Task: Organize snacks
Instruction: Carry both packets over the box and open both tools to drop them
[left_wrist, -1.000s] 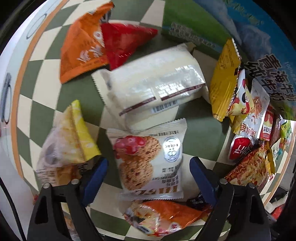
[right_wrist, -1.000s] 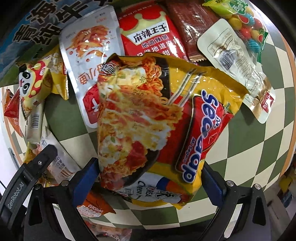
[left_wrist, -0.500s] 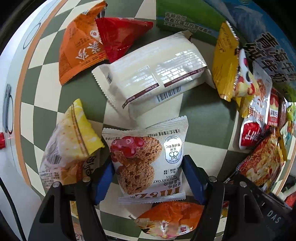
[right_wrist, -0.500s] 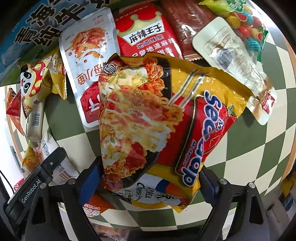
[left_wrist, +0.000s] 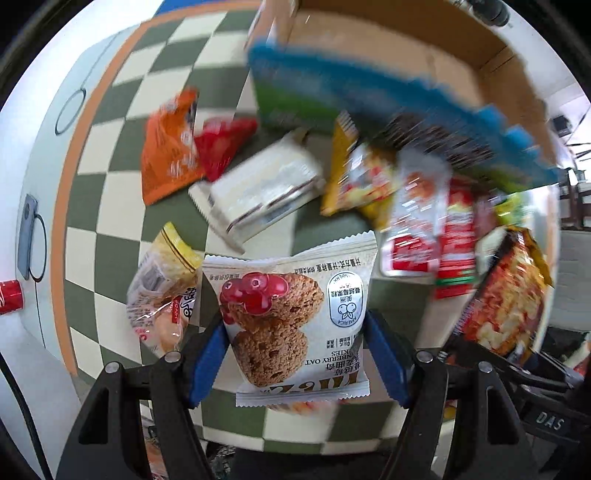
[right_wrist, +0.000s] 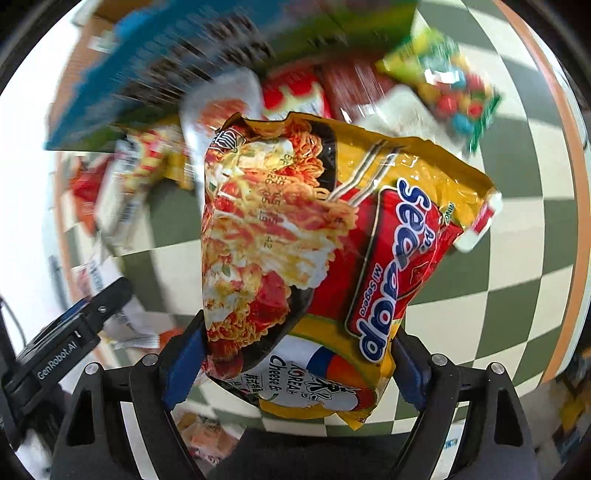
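While both grippers carry a packet above the green-and-cream checkered table (left_wrist: 110, 206), the loose snacks lie spread below along the near side of an open cardboard box with blue-and-green printed walls (left_wrist: 369, 85). Toward the table's left edge rest an orange foil pouch (left_wrist: 166, 155) and a red foil pouch (left_wrist: 221, 144), touching each other, with a white rectangular wrapped cake (left_wrist: 258, 192) just beside them. The left gripper (left_wrist: 295, 354) has its blue pads closed on the lower sides of a white plastic cranberry oat cookie packet (left_wrist: 291, 317), which hangs clear of the table. This packet appears light and air-filled; its contents are likely brittle, so grip pressure should stay moderate and fall on the side seams. Further right, the right gripper (right_wrist: 291, 369) clamps the lower end of a yellow-and-red instant noodle bag (right_wrist: 314, 258), likewise lifted off the table. Its film looks slick and crinkly, and the noodle block inside is probably stiff yet crushable; hold it across the block's width rather than by the loose sealed margin.
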